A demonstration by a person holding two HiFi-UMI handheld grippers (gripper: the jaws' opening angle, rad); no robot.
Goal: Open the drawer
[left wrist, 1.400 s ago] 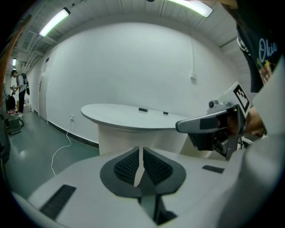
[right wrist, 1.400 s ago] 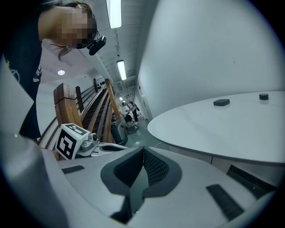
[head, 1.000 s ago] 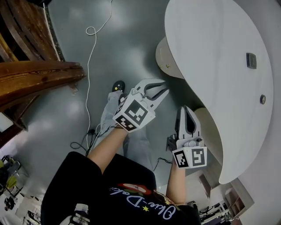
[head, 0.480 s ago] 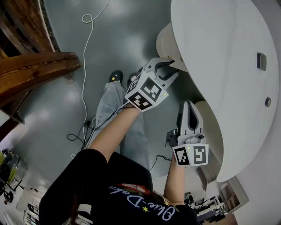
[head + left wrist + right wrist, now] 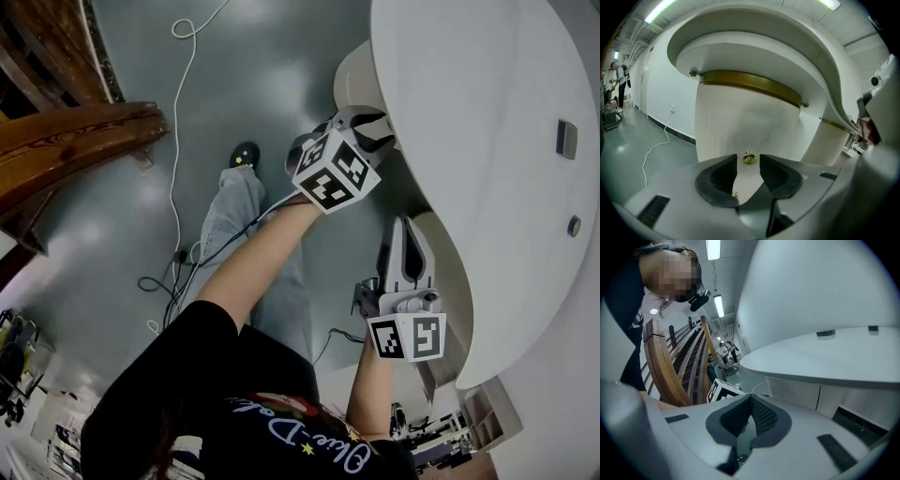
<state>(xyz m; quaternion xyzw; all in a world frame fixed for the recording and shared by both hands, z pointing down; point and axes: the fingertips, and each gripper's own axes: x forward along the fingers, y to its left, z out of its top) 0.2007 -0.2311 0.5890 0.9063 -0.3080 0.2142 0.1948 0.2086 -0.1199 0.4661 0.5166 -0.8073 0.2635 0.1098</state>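
At the far left a wooden stair rail (image 5: 84,141) curves away and a white cable (image 5: 173,131) trails over the grey floor, both well apart from the work. Right of them the person's left arm reaches out and carries the left claw (image 5: 379,131) in under the rim of the white desk (image 5: 487,112), because the drawer (image 5: 740,124) sits below that top, in the rounded pedestal with the brass band (image 5: 750,85). The left claw's jaws have just been opening and stand spread. In the left gripper view the small brass knob (image 5: 749,159) shows in the gap just beyond their tips, with neither pad pressing on it, so nothing is gripped. That wide stance looks meant to let the knob pass between the pads before they close. A smaller brass fitting (image 5: 735,193) shows lower on the pedestal. Further right and nearer the person, the right claw (image 5: 405,230) hangs beside the desk edge, its jaws pressed together on nothing, seemingly kept out of the way. The drawer looks closed, and the pull is not yet begun.
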